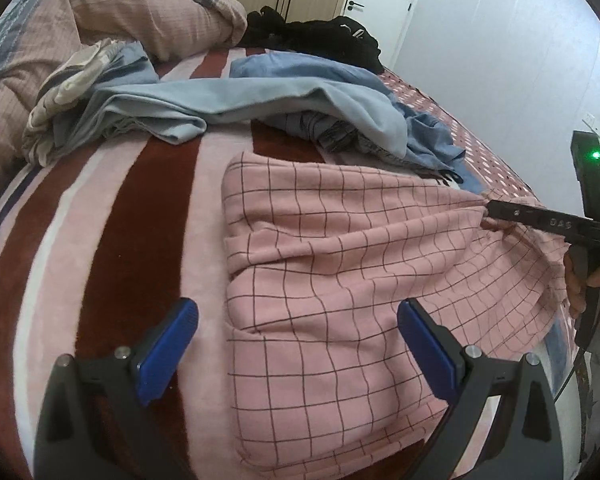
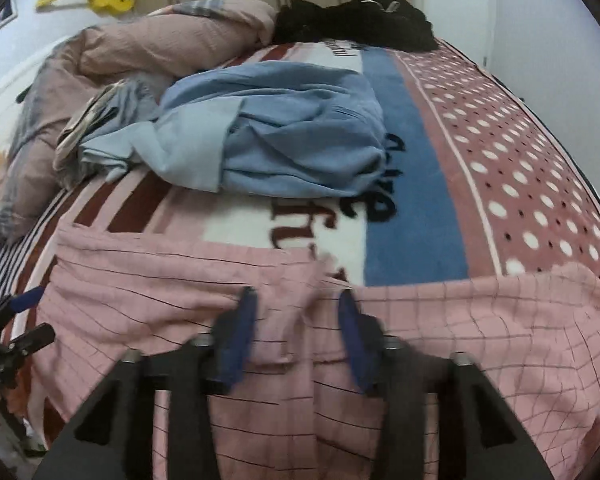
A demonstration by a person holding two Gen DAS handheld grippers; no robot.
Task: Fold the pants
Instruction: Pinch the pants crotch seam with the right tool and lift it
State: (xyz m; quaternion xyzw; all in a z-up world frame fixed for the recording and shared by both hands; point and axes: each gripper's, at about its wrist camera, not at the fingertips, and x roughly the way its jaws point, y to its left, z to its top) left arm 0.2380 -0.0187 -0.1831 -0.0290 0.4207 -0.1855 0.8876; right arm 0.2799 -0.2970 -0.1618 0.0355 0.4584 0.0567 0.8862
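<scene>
Left gripper (image 1: 298, 336) hangs with its blue pads spread wide, empty, right over the near fold of the pink checked pants (image 1: 340, 264), which lie spread across the striped blanket (image 1: 112, 216) on the bed. Right gripper (image 2: 296, 336) sits low at the pants' far side, fingers part-way apart with a bunch of pink cloth between them, though I cannot tell whether the pads really pinch it. Behind the pants sprawls a heap of blue clothes (image 2: 284, 132).
</scene>
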